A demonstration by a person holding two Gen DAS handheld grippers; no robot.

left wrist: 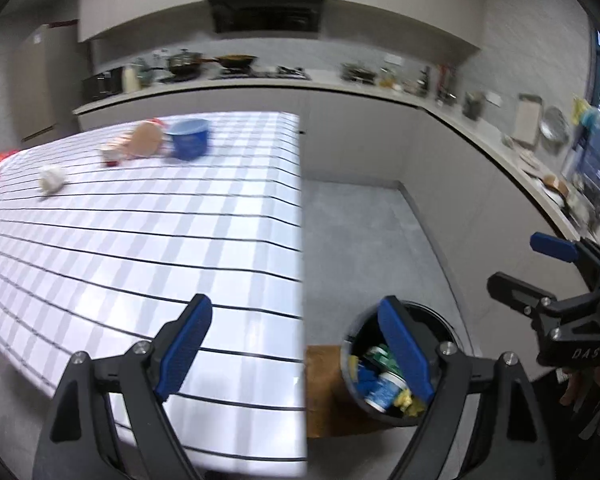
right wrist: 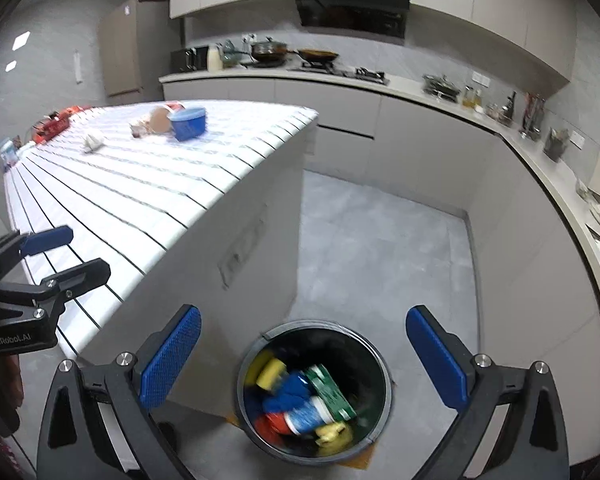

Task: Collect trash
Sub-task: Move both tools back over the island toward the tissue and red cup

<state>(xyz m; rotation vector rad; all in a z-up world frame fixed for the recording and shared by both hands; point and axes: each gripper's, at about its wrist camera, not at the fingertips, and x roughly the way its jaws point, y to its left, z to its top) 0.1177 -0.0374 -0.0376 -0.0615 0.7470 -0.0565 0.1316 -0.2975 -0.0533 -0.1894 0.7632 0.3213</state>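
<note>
A round dark trash bin (right wrist: 382,364) stands on the floor beside the table, holding several pieces of trash: cups, a green carton, yellow and blue bits. It also shows in the left wrist view (left wrist: 350,344). My right gripper (right wrist: 302,354) is open and empty, directly above the bin. My left gripper (left wrist: 296,344) is open and empty over the table's near corner, next to the bin. On the far table end lie a blue tub (left wrist: 190,139), a brown round lid (left wrist: 145,140), a small cup (left wrist: 112,154) and a crumpled white paper ball (left wrist: 51,179).
The table (left wrist: 140,240) has a white striped cloth with black lines. Red packaging (right wrist: 56,122) lies at its far left edge. Kitchen counters (right wrist: 420,92) with pots and utensils run along the back and right. Grey floor (right wrist: 380,232) lies between table and counters.
</note>
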